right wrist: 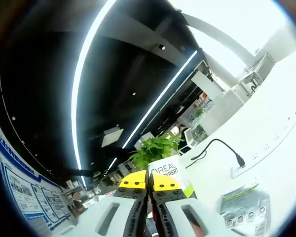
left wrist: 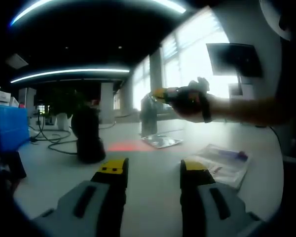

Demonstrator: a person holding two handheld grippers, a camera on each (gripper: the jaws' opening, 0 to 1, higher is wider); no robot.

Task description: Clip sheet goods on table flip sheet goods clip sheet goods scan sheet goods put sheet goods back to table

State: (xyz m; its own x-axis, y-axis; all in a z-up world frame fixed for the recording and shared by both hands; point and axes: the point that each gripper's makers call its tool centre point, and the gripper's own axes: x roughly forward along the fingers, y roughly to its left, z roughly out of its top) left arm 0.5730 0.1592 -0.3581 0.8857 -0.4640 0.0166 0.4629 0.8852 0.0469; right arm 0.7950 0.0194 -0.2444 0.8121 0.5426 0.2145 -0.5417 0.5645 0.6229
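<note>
In the left gripper view my left gripper [left wrist: 154, 170] stands open over the white table [left wrist: 153, 197], nothing between its yellow-tipped jaws. A hand brings my right gripper [left wrist: 164, 94] in from the right, shut on a sheet packet [left wrist: 149, 112] that hangs above the table. A black scanner [left wrist: 89, 134] stands at the left, with a red glow [left wrist: 127, 146] on the table beside it. In the right gripper view my right gripper [right wrist: 149, 180] is shut on that packet [right wrist: 168, 174], white and green with printed letters, raised toward the ceiling.
A silver packet [left wrist: 162, 141] lies under the held one, and a flat packet [left wrist: 224, 163] lies at the right. A blue crate [left wrist: 10, 126] and cables [left wrist: 49, 140] are at the left. In the right gripper view there are a silver packet [right wrist: 244, 207], a cable [right wrist: 222, 148] and a plant [right wrist: 157, 148].
</note>
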